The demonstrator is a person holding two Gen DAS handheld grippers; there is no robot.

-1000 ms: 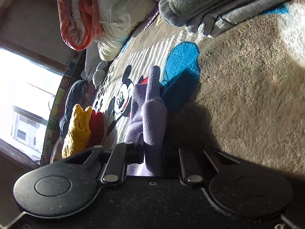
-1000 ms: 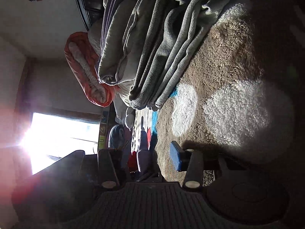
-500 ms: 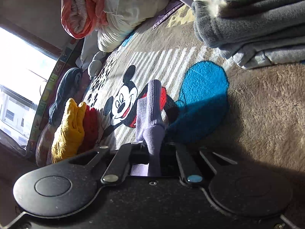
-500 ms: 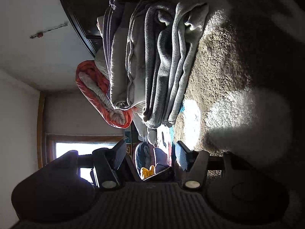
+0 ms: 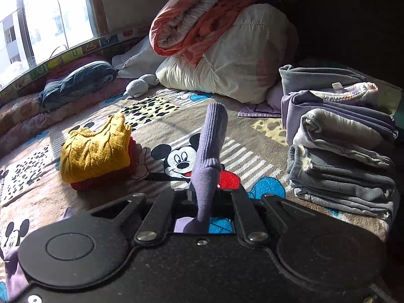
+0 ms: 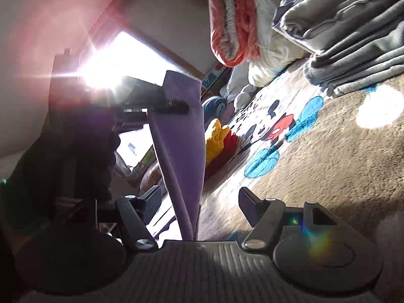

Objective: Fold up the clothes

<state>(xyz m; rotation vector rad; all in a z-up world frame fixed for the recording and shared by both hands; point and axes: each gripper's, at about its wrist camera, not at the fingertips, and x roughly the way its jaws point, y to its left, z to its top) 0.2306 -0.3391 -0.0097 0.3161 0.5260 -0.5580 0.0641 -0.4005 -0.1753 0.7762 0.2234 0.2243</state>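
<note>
The purple knit garment (image 5: 207, 151) was clamped in the left gripper (image 5: 205, 199), whose jaws were narrowed onto a bunched fold, its ribbed end standing up toward 12 o'clock in the left wrist view. In the right wrist view the same cloth hung as a long strip, and the right gripper (image 6: 199, 202) held its jaws wide on either side of the lower end without pinching it. It looked light, soft and limp, likely to sag and slide, so a hold near a free corner seemed best. The Mickey Mouse blanket (image 5: 257, 156) on the bed offered bare room just ahead. At 10 o'clock lay a yellow sweater (image 5: 94, 149); at 3 o'clock a stack of folded clothes (image 5: 341, 151) closed off that side; farther on, pillows (image 5: 232, 68) stood at 12 o'clock.
</note>
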